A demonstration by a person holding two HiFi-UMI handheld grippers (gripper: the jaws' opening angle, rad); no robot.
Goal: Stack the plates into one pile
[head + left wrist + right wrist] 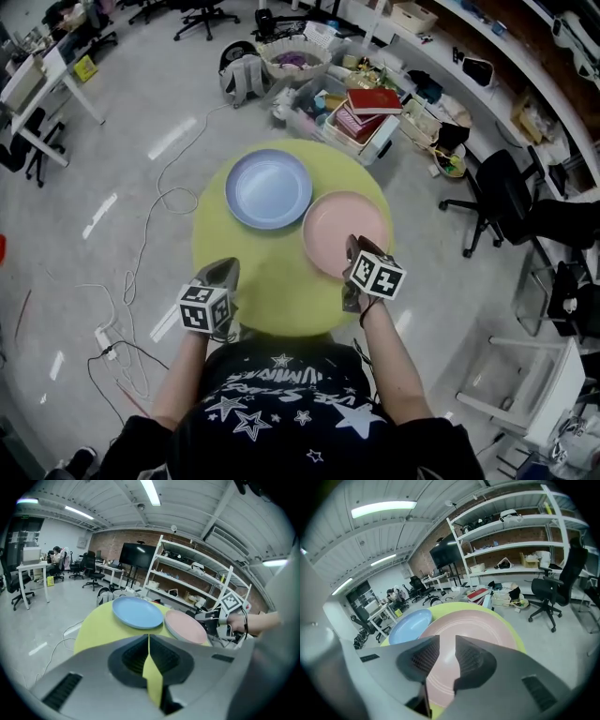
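A round yellow-green table (272, 286) holds two plates side by side. The blue plate (268, 187) (137, 612) (410, 624) lies at the far left, the pink plate (342, 230) (185, 626) (473, 625) to its right, nearly touching it. My right gripper (354, 247) (447, 641) hangs over the pink plate's near edge. Its jaws stand apart, and pink plate shows through the gap without touching the pads. My left gripper (225, 269) (149, 637) is shut on nothing, above the table's near left edge and apart from both plates.
Beyond the table stand crates of books (361, 117) and a basket (292, 58). A black office chair (502, 197) is on the right, with shelving behind it. Cables (141, 272) trail over the floor to the left, and a white desk (37, 89) stands at far left.
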